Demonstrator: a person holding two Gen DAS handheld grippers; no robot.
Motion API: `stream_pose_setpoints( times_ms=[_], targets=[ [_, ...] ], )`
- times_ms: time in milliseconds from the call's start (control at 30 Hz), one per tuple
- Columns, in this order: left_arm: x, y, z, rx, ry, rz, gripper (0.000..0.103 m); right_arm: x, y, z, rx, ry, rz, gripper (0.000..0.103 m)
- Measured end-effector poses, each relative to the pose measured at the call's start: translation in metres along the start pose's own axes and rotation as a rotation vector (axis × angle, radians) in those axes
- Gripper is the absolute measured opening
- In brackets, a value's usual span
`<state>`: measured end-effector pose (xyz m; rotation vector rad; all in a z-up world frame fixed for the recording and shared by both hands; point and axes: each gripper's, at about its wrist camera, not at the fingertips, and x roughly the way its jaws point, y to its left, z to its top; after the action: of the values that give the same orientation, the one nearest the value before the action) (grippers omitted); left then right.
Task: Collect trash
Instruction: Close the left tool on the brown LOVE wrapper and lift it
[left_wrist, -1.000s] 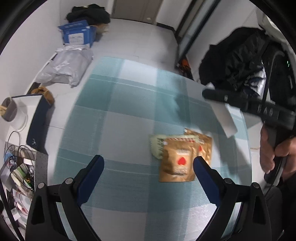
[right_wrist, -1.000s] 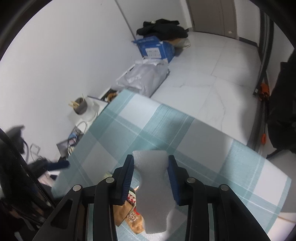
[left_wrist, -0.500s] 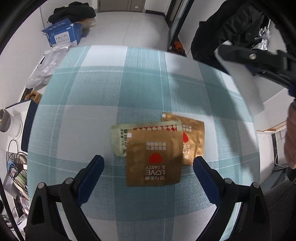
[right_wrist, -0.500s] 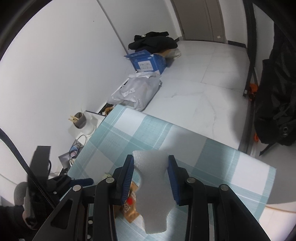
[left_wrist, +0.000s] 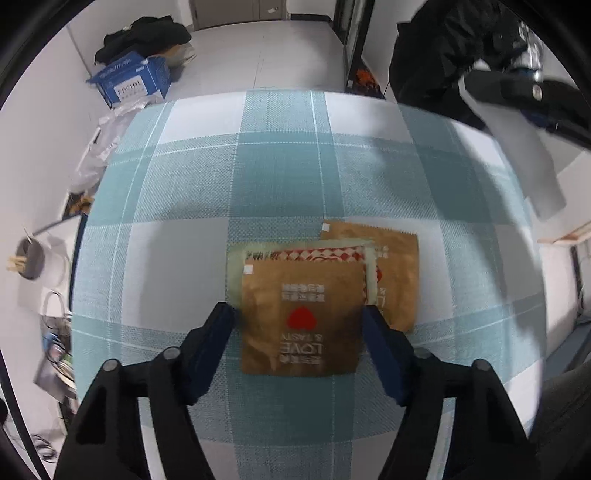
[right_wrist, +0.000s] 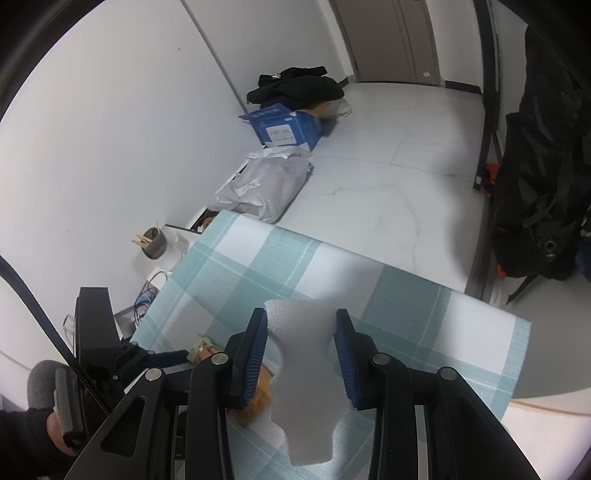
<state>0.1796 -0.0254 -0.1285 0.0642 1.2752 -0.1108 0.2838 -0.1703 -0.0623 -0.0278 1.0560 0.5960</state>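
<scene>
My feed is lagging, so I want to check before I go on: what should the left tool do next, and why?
Probably close the left tool on the top brown packet. Its fingers already stand open on either side of that packet, which lies on top of the pile of wrappers on the checked cloth. The right tool is already shut on a white foam piece, so it cannot take more.

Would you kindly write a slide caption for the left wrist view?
Open left gripper straddling the top brown snack packet of a stack on the checked tablecloth.
</scene>
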Motion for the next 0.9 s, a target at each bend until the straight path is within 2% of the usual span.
stream_pose_setpoints(
  times_ms=[300,700,733,767,900],
  targets=[
    [-0.001,0.01,0.0,-0.05,-0.011,-0.018,0.049,-0.002,-0.003,-0.003,0.011,-0.003,-0.008,0.035],
    [-0.002,0.028,-0.002,-0.146,-0.029,-0.117,0.044,-0.007,0.002,-0.007,0.012,-0.023,-0.026,0.035],
    [-0.002,0.03,-0.002,-0.155,-0.03,-0.124,0.044,-0.007,0.002,-0.008,0.014,-0.022,-0.028,0.035],
    [-0.003,0.032,-0.003,-0.161,-0.032,-0.124,0.038,-0.007,0.002,-0.009,0.018,-0.022,-0.029,0.035],
    [-0.006,0.036,-0.008,-0.191,-0.035,-0.16,0.038,-0.01,0.003,-0.011,0.042,-0.027,-0.018,0.035]
  ],
)
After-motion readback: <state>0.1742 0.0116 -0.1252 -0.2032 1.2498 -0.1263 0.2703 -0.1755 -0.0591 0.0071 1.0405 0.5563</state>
